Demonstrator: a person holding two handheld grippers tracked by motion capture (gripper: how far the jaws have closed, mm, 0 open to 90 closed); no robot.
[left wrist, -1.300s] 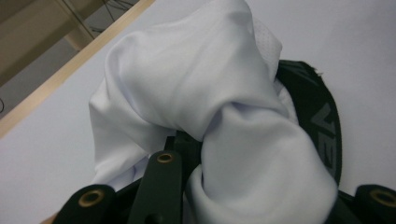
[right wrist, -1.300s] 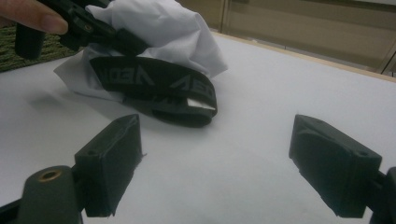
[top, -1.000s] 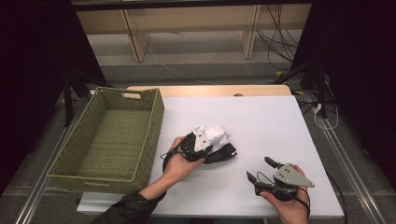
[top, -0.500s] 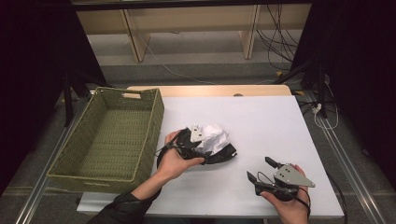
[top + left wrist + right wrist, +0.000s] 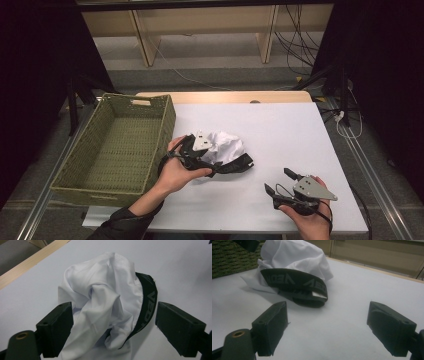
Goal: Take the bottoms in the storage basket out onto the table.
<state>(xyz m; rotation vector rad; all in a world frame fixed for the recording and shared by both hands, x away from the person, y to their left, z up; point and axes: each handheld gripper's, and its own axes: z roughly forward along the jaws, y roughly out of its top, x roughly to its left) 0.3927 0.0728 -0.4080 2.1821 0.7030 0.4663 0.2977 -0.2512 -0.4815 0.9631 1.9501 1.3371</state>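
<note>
Garment (image 5: pixel 226 147) lies mid-table (image 5: pixel 300 125), near basket (image 5: pixel 167 125), open room rightward.

A green woven basket (image 5: pixel 120 150) sits at the white table's (image 5: pixel 280 130) left edge (cables (image 5: pixel 295 45) trail behind)

High view: fixed above the person's side, looking forward and down over the whole white table (image 5: pixel 300 125) and the wicker basket (image 5: pixel 120 145). Left gripper view: close, looking steeply down on the crumpled white garment (image 5: pixel 100 305). Right gripper view: low over the tabletop, near-level, facing the same garment from a little farther off. All three share it.
</note>
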